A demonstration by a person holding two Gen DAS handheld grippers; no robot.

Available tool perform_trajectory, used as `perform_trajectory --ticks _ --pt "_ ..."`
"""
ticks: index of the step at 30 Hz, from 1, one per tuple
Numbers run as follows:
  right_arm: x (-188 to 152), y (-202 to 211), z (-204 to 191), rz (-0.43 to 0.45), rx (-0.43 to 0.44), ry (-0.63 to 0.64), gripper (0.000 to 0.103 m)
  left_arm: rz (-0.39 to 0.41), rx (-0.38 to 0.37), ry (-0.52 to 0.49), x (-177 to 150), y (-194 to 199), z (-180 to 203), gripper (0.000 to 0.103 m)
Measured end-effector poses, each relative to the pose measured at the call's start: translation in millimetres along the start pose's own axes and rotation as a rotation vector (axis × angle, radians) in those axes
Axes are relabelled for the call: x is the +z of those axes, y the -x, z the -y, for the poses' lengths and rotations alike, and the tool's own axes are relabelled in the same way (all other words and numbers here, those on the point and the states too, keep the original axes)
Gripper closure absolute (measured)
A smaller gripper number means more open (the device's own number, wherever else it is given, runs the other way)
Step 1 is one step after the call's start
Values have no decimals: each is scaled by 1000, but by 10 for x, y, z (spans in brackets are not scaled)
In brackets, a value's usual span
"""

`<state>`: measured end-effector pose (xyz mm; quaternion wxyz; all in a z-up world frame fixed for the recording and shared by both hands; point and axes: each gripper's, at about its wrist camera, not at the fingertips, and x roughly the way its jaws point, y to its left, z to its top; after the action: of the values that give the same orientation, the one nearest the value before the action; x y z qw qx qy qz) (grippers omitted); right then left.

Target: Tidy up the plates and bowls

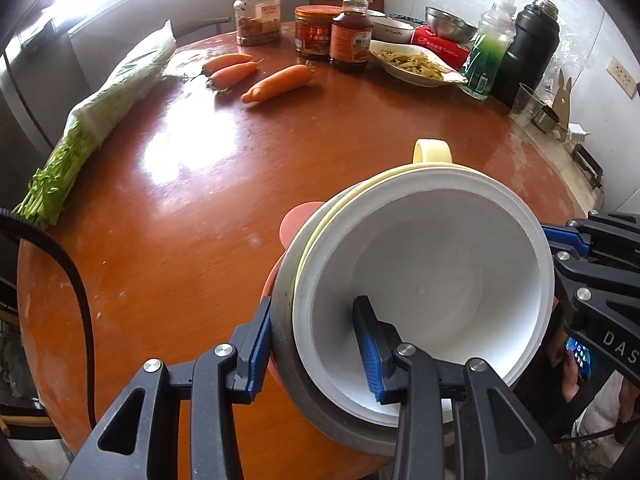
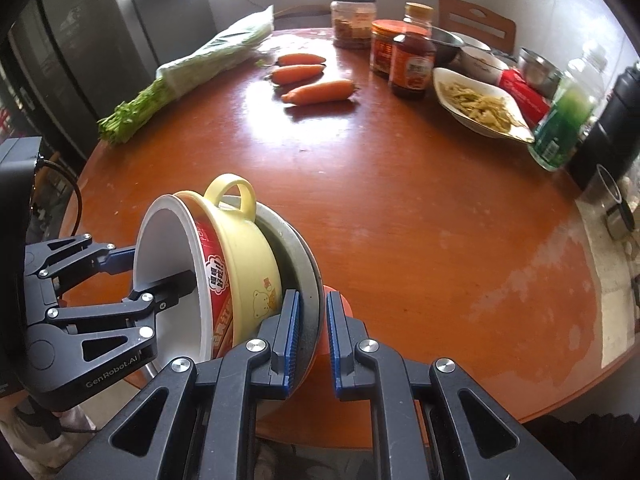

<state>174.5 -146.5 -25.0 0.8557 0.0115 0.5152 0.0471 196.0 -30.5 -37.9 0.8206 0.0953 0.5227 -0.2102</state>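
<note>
three carrots [image 1: 256,76], bagged greens [image 1: 108,108], sauce jars [image 1: 314,32] and a black flask [image 1: 530,48] on the round table [image 1: 192,208].

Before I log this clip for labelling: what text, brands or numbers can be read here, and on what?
"GenRobot.AI": on the left gripper body.
"DAS", cut off at the frame edge: on the right gripper body.
Chinese characters on the red-and-white paper bowl: present, too distorted to read.
Labels on the sauce bottle, jars, green bottle and red pack: too small or blurred.
</note>
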Motion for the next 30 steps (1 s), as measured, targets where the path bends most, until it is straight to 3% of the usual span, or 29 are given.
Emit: perform_trajectory --ticks 18,26,30 --pt "-75 43 190 47 -19 -61 84 49 -14 74 39 -58 64 62" --pt "-233 269 235 162 -4 -133 70 179 104 112 -122 175 71 61" --pt "-354 417 200 205 -3 -143 67 233 108 178 -218 343 14 61"
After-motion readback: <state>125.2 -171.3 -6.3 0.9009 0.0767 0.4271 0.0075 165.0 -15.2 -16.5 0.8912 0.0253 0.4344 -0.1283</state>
